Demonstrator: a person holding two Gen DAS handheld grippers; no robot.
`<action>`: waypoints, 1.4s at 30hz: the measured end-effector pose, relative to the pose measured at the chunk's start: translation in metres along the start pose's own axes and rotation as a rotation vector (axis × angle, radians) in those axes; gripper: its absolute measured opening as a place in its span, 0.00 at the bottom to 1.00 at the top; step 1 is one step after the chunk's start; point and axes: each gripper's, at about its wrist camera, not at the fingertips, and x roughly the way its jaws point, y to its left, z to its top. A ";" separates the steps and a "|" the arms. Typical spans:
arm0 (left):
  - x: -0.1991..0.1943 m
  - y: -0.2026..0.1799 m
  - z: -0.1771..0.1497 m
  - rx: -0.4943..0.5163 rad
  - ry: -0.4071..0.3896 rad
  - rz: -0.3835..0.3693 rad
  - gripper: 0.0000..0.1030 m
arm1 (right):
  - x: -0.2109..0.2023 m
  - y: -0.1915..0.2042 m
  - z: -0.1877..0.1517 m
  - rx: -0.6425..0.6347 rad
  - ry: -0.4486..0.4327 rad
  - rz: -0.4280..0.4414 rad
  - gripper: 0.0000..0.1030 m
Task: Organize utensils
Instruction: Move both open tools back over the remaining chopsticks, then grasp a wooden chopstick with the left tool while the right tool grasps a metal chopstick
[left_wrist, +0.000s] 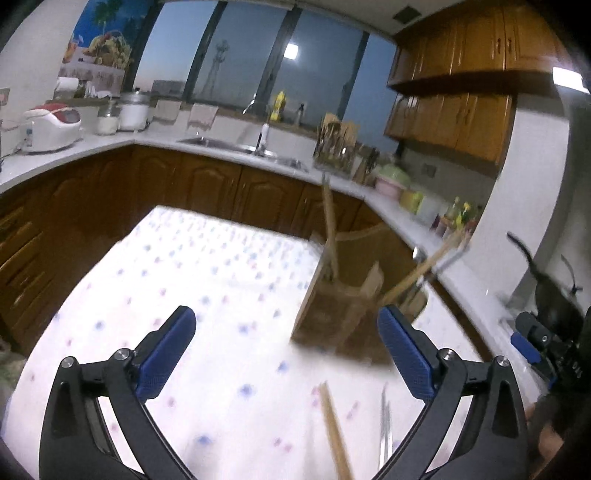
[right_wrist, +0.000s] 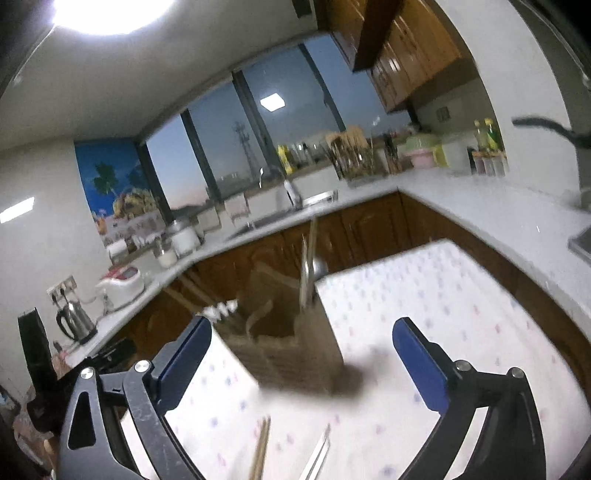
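Note:
A wooden utensil holder (left_wrist: 332, 317) stands on the dotted white tablecloth (left_wrist: 177, 295), with wooden chopsticks (left_wrist: 330, 229) and a metal spoon sticking out of it. It also shows in the right wrist view (right_wrist: 291, 347). A pair of wooden chopsticks (left_wrist: 334, 432) and a metal utensil (left_wrist: 384, 432) lie on the cloth in front of it; they also show in the right wrist view as chopsticks (right_wrist: 260, 448) and metal utensil (right_wrist: 316, 456). My left gripper (left_wrist: 286, 334) is open and empty, just before the holder. My right gripper (right_wrist: 301, 341) is open and empty, facing the holder.
The table stands in a kitchen with a white L-shaped counter (left_wrist: 229, 151), a sink (left_wrist: 221, 142), a rice cooker (left_wrist: 51, 127), a kettle (right_wrist: 75, 321) and a counter utensil rack (left_wrist: 336, 147). The right gripper shows at the right edge of the left wrist view (left_wrist: 532, 343).

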 end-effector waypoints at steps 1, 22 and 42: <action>-0.001 0.002 -0.007 0.000 0.015 0.003 0.98 | -0.002 -0.002 -0.006 0.004 0.015 -0.005 0.97; 0.042 -0.027 -0.104 0.094 0.375 0.049 0.93 | -0.036 -0.040 -0.084 0.138 0.196 -0.074 0.97; 0.043 -0.040 -0.133 0.351 0.476 -0.039 0.23 | 0.001 -0.020 -0.105 0.055 0.380 -0.048 0.44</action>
